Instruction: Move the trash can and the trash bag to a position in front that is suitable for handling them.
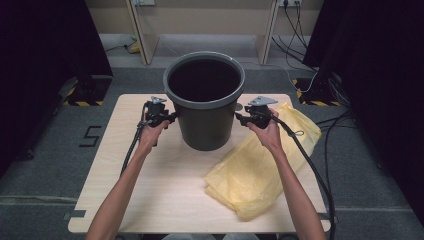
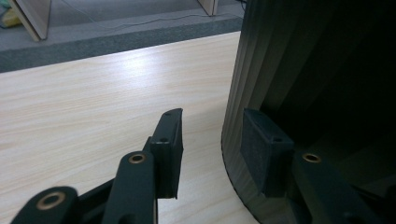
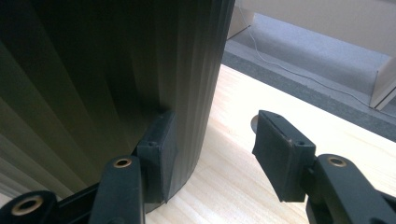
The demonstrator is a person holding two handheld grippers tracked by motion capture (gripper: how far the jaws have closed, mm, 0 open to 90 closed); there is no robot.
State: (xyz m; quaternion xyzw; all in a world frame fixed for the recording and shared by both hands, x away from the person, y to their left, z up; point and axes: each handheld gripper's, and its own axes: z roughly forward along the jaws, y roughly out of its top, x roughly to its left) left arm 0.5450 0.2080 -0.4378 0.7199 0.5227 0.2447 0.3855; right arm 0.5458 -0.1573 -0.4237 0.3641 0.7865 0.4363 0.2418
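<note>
Grippers (image 1: 175, 117) (image 1: 236, 116) at opposite sides of dark bin (image 1: 205, 120).

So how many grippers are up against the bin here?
2. The left gripper is at the bin's left side and the right gripper at its right side, each with one jaw against the ribbed wall and the other beside it over the table.
</note>
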